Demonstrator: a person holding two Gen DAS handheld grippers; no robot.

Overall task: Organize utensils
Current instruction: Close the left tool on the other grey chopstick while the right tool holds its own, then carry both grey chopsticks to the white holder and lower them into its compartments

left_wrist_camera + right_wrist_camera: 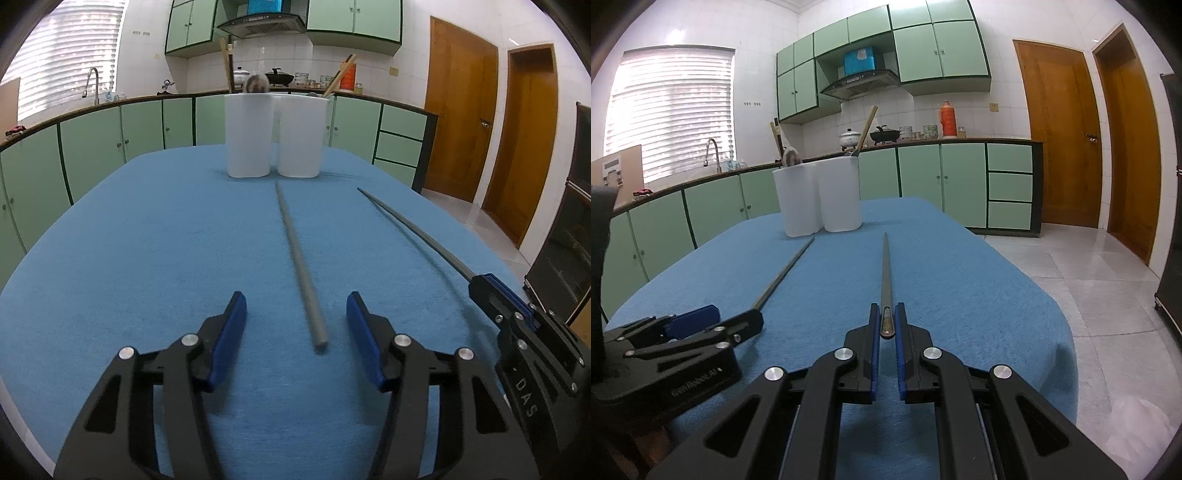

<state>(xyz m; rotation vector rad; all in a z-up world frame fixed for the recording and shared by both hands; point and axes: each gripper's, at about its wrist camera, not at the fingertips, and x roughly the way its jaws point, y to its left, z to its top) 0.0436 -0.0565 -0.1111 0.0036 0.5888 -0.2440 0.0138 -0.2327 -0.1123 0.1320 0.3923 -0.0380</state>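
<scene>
Looking along my two tools, I see a blue-covered worktop (147, 229) in a green kitchen. My left gripper (295, 325) has its fingers (229, 332) spread wide, holding nothing. Between them, just ahead, is the thick butt end of a grey chopstick (295, 254). It lies flat on the cloth and runs straight away from the fingers, touching neither one.

My right gripper (887, 325) has its fingers (873, 332) pressed against the butt end of a second chopstick (885, 273), pinching it. The rest of that stick reaches forward past the fingertips, its thin tip aimed at a white two-part utensil holder (820, 195) at the far end of the worktop. From these views I cannot tell whether the stick is lifted or resting on the cloth.

The holder is well beyond both sets of fingers. Wooden handles and a spoon already stand in it.

I judge both sticks to be light, stiff and smooth, probably slippery, and so thin that they could pivot or slide out of a loose pinch. The free stick looks best gripped near its thick end, where the fingers already straddle it, closing squarely across it. A grip so far from the middle may let the long tip droop or swing, so I would move slowly towards the holder.
</scene>
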